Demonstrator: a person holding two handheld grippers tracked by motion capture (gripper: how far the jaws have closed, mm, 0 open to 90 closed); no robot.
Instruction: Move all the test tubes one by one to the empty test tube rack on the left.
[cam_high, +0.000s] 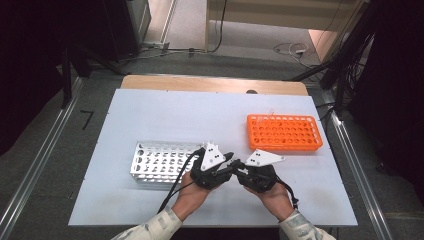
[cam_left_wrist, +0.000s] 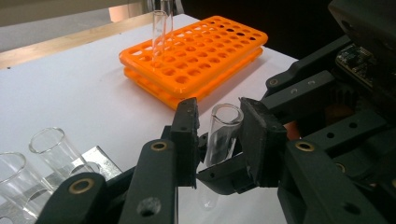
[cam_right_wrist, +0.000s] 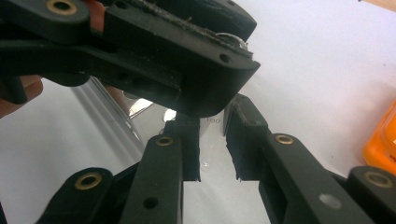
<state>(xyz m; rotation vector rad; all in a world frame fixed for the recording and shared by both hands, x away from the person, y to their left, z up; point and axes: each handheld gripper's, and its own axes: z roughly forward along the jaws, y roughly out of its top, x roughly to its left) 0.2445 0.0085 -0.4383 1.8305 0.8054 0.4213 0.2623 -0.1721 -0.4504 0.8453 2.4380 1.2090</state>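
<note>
- Nearest the person, the two hands meet low over the tabletop (cam_high: 150, 107), and a clear test tube (cam_left_wrist: 224, 130) is held in the air between them, just in front of the silver rack's right end.
- The left tool (cam_left_wrist: 219, 112) is clamped on the tube near its open mouth, one pad on either side.
- The right tool (cam_right_wrist: 212, 126) has its jaws either side of the tube's lower part. I cannot tell whether they are pressing on the glass or just flanking it.
- This looks to me like a hand-over in mid-air, left to right. The next move probably calls for the right tool to grip firmly before the left one lets go, or the tube may slip.
- Just left of the hands lies the silver rack (cam_high: 162, 160), with at least two empty glass tubes (cam_left_wrist: 51, 149) standing in its near holes.
- Farther off to the right sits the orange rack (cam_left_wrist: 196, 65), with a single tube (cam_left_wrist: 159, 28) upright near its far corner and the other holes empty. It is the likely destination.
</note>
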